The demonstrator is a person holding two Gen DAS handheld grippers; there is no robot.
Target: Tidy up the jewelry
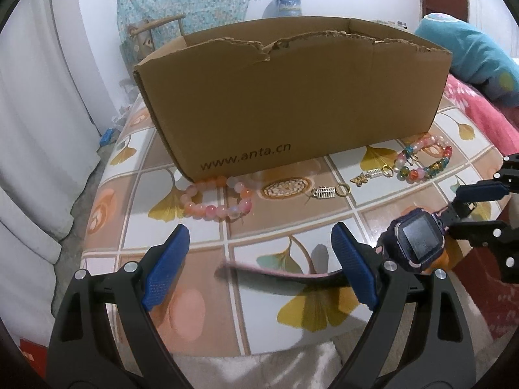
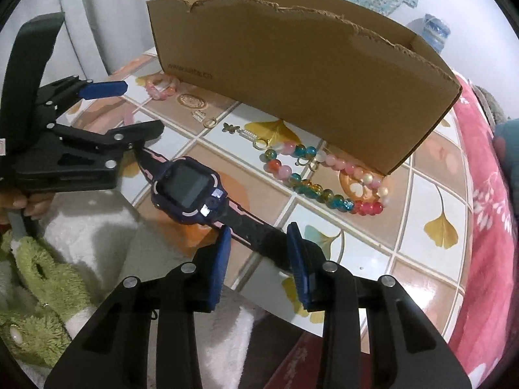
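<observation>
Working left to right, the left gripper (image 1: 259, 265) is standing wide open with nothing gripped, one strap of the watch (image 2: 189, 191) lying between its jaws untouched, while the right gripper (image 2: 259, 259) is standing narrowed around the other strap at the table's (image 1: 292, 227) near edge, though whether its pads are pressing cannot be told. The risk is judged to be the strap slipping sideways and the heavy watch body dropping off that edge. The cardboard box (image 1: 292, 97) behind is bearing the only legible print, "www.anta.cn", with bead bracelets (image 2: 324, 178) lying at its foot.
</observation>
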